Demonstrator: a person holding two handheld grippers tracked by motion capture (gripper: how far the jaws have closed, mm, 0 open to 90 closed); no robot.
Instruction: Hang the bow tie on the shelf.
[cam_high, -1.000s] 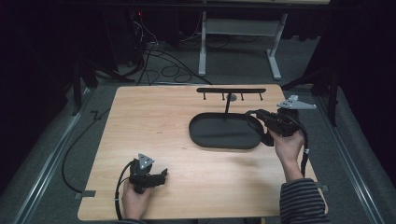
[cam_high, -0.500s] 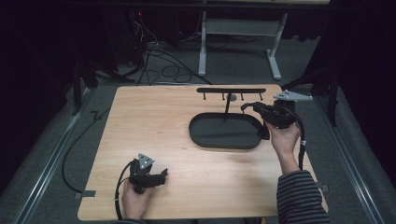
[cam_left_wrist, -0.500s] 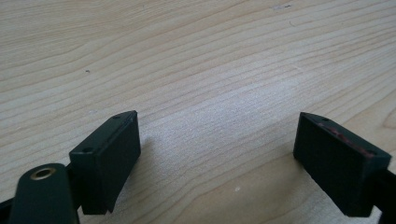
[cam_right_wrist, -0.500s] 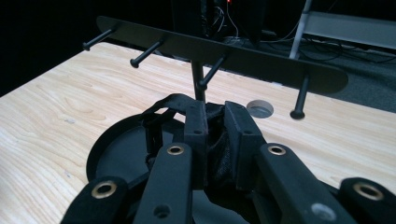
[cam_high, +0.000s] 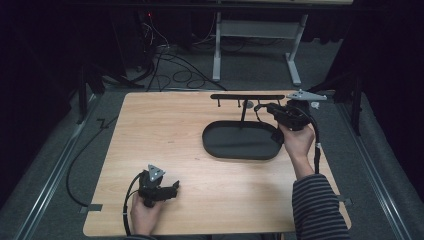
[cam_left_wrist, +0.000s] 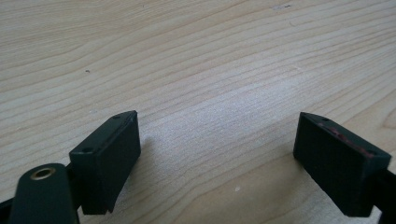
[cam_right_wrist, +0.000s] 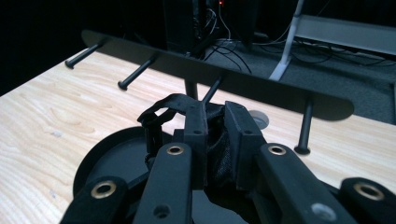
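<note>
1. So – my right gripper was pinched tight on a black strap, jaws nearly together with the bunched fabric between them and a loop sticking out to one side.
2. That put the strap up in the air, over the far end of the dark oval base and just short of the rack – near its pegs but, as far as I could tell, not on any of them.
3. My left gripper lay low on the bare table at the near edge, jaws wide, nothing between them, well apart from the rack.
4. Done, by my reading: the pick-up – the strap was firmly in my grip and brought to the rack.
5. Left, I judged: line the loop up with a peg, slip it over, then let go. All the pegs I could see were bare, so the hanging itself had not yet happened.
</note>
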